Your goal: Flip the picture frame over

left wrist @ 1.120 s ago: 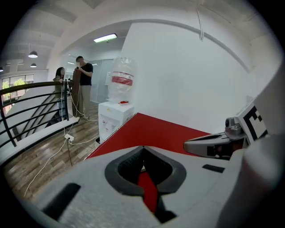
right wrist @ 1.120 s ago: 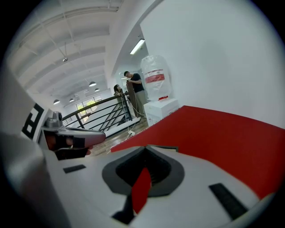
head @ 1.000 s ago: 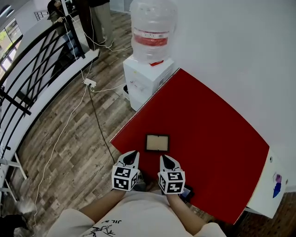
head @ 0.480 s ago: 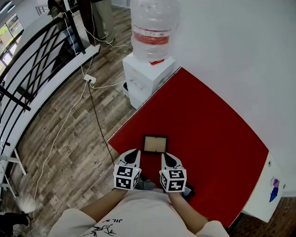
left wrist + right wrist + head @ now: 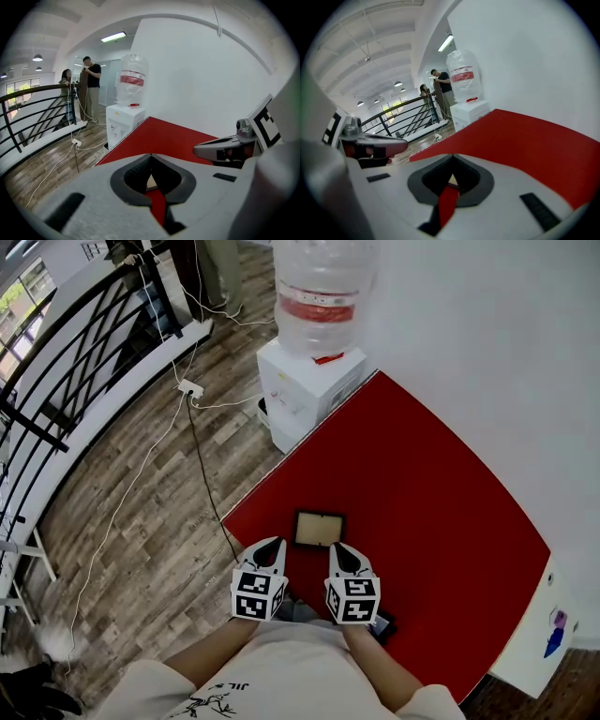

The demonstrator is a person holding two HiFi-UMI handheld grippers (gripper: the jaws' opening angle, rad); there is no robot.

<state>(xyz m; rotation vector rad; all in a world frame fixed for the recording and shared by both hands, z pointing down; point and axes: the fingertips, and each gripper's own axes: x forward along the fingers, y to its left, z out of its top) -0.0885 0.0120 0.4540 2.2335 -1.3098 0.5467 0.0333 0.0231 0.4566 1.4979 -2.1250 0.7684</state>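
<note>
A small dark-edged picture frame [image 5: 319, 529] with a pale panel lies flat on the red table [image 5: 422, 493], near its front-left edge. My left gripper [image 5: 273, 544] sits just short of the frame's near left corner, jaws shut and empty. My right gripper [image 5: 338, 547] is level with it by the near right corner, also shut with nothing held. In the left gripper view the jaw tips [image 5: 151, 155] meet, and a sliver of the frame [image 5: 151, 182] shows through the gap. The right gripper view shows its tips [image 5: 452, 156] together too.
A white water dispenser [image 5: 305, 390] with a large bottle [image 5: 323, 287] stands past the table's far left corner. Cables and a power strip [image 5: 190, 388] lie on the wooden floor beside a black railing [image 5: 75, 352]. A small dark object [image 5: 382, 626] rests at the table's near edge.
My right gripper has edged forward towards the frame's near side. The left gripper has hardly moved, and the frame lies where it was.
</note>
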